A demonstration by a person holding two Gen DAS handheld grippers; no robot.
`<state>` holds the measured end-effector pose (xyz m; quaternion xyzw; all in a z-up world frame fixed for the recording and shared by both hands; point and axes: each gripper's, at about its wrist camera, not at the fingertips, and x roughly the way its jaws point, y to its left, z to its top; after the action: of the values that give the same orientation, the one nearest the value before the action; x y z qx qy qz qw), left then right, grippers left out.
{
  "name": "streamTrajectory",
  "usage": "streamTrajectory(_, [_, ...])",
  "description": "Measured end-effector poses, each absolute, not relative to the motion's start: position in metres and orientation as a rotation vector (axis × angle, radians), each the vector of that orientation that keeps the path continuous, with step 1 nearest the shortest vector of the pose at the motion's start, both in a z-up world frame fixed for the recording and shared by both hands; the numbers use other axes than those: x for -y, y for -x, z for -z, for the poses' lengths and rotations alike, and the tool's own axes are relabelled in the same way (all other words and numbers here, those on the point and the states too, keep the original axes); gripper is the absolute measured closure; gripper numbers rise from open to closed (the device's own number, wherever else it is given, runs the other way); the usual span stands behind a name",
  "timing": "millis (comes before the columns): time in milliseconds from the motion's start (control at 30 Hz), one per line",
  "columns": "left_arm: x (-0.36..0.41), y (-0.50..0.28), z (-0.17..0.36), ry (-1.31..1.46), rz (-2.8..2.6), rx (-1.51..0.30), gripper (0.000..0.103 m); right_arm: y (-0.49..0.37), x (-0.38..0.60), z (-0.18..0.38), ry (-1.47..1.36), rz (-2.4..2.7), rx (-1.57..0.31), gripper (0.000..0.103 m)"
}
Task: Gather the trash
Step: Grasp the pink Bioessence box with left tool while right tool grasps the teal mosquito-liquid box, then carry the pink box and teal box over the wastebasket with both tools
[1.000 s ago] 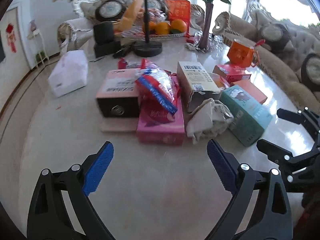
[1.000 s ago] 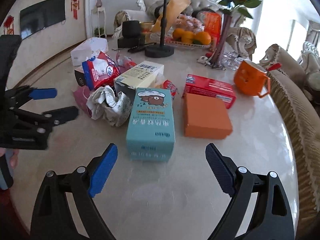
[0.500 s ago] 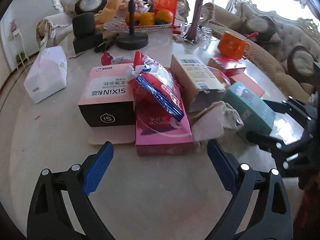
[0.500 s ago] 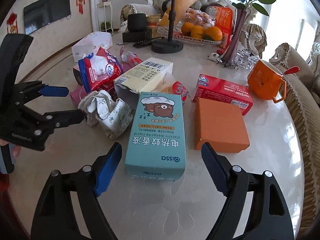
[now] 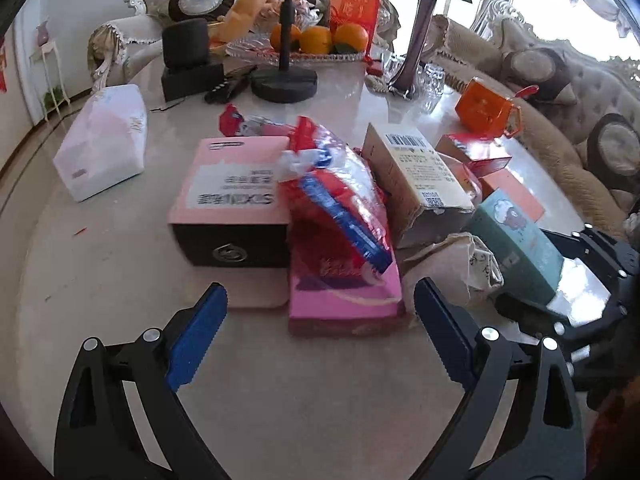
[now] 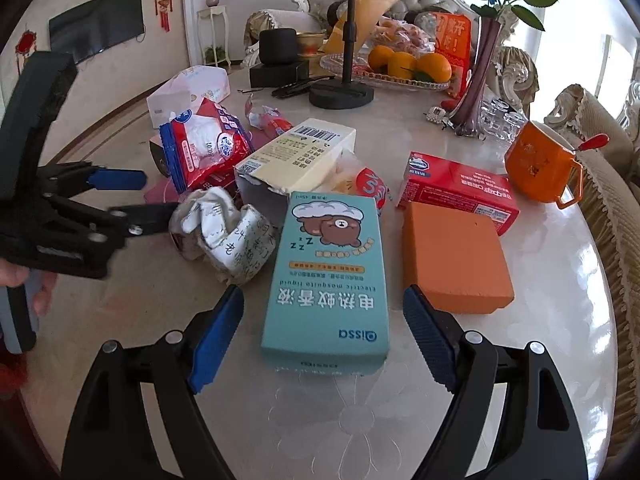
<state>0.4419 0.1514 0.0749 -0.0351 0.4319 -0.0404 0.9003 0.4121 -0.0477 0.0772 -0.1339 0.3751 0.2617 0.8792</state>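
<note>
A heap of trash lies on the marble table (image 5: 280, 392). In the left wrist view my left gripper (image 5: 320, 332) is open, its jaws either side of a pink box (image 5: 344, 300) under a red and blue wrapper (image 5: 336, 196). A pink and black box (image 5: 232, 208), a cream carton (image 5: 416, 176) and crumpled paper (image 5: 452, 268) lie beside it. In the right wrist view my right gripper (image 6: 324, 336) is open around the near end of a teal mosquito-liquid box (image 6: 328, 276). The crumpled paper (image 6: 228, 232) lies to its left.
An orange box (image 6: 452, 256), a red box (image 6: 460, 192) and an orange mug (image 6: 536, 168) sit to the right. A tissue pack (image 5: 104, 144), black stand (image 5: 284, 84), fruit tray (image 5: 316, 52), vase (image 6: 476, 84) and glasses stand at the back. Sofas ring the table.
Both grippers have moved forward toward the heap. The left now frames the pink box. The right now frames the teal box. Both stay open.
</note>
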Motion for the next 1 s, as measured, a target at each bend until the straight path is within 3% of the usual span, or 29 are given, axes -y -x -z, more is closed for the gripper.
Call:
streamTrajectory(300, [-0.136,-0.458,-0.069,0.048,0.020,-0.908,0.015,-0.424,0.039,-0.072,0.304,-0.533,-0.802,0.026])
streamTrajectory(367, [-0.138,-0.456,-0.065,0.026,0.016,-0.921,0.032,-0.428,0.036,-0.070,0.311,-0.530,-0.817,0.034])
streamTrajectory(400, [-0.137,-0.454,-0.065,0.008,0.027,-0.913,0.035,-0.430,0.035,-0.068,0.311,-0.532,-0.825,0.041])
streamTrajectory(433, [-0.136,-0.451,-0.066,0.002,0.050,-0.909,0.045,-0.431,0.034,-0.067,0.312,-0.533,-0.835,0.055])
streamTrajectory(467, [-0.134,-0.450,-0.067,-0.001,0.060,-0.909,0.046,-0.432,0.034,-0.067,0.304,-0.538,-0.841,0.055])
streamTrajectory(733, [-0.131,-0.411,-0.071,0.029,0.105,-0.889,0.047,-0.401,0.057,-0.075,0.213,-0.581,-0.832,0.056])
streamTrajectory(933, [-0.127,-0.334,-0.077,0.080,0.163,-0.845,0.047,-0.354,0.088,-0.073,0.131,-0.630,-0.853,0.056])
streamTrajectory(1000, [-0.130,-0.309,-0.077,0.210,0.260,-0.840,0.047,-0.340,0.099,-0.074,0.065,-0.664,-0.866,0.056])
